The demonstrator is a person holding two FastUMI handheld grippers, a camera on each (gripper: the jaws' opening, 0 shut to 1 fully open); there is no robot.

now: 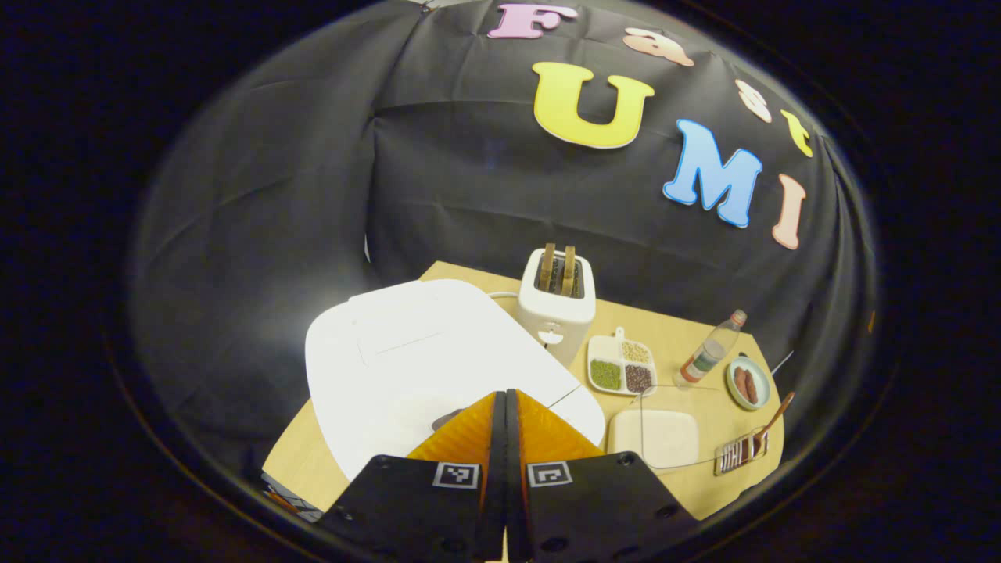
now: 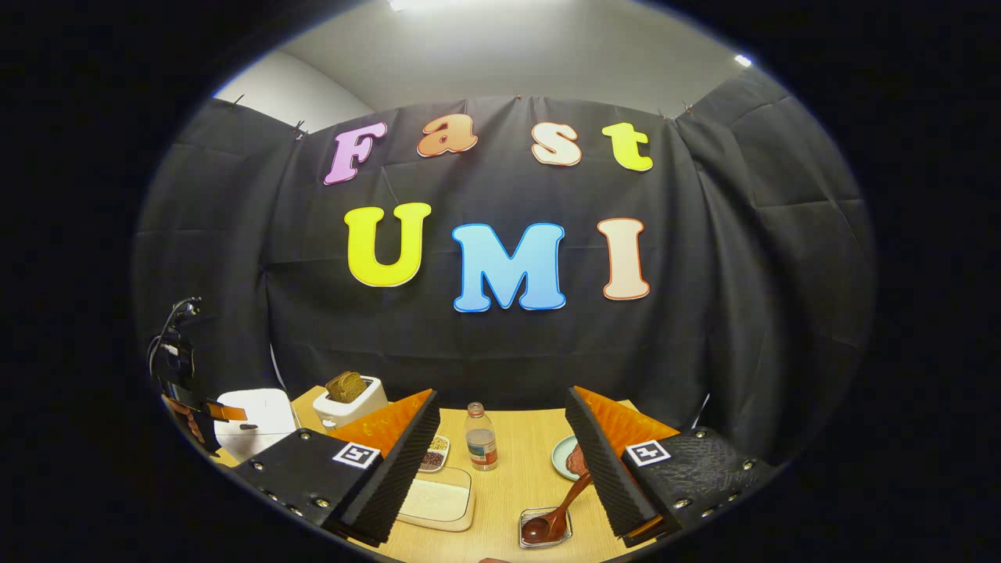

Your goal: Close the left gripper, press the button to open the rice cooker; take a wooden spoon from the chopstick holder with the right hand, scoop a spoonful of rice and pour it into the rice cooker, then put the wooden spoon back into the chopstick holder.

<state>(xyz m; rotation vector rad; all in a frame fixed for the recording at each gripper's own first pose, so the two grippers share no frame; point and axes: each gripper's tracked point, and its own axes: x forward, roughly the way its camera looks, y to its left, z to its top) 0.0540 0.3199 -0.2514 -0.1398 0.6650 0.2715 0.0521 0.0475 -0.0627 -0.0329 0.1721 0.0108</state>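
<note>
In the left gripper view, my left gripper (image 1: 505,407) has its jaws pressed flat together with nothing between them, the tips over the near edge of the white cooker (image 1: 422,360). The cooker sits at the left of the bench (image 1: 688,332), lid down, broad and glossy, and I cannot tell whether the tips touch it. Just behind the cooker stands a white toaster (image 1: 557,309) with two slices upright in its slots. To its right lies a divided dish (image 1: 622,365) of green, pale and dark grains, then a clear bottle (image 1: 712,348) standing upright, then a small plate (image 1: 748,383) with sausages. Nearer me, a clear box of rice (image 1: 654,438) lies just right of the cooker, and beside it the holder (image 1: 739,452) with the brown wooden spoon (image 1: 770,426) leaning out of it, handle up and to the right.

In the right gripper view, my right gripper (image 2: 500,446) has its jaws wide apart and holds nothing. The left gripper shows at the far left by the cooker (image 2: 254,418), with the toaster (image 2: 348,399) behind it. Between my open jaws stand the bottle (image 2: 480,438) and, lower, the rice (image 2: 438,500). The spoon (image 2: 557,512) rests bowl-down in the holder (image 2: 545,528), close to my right jaw, the plate (image 2: 565,457) partly hidden behind that jaw.
</note>
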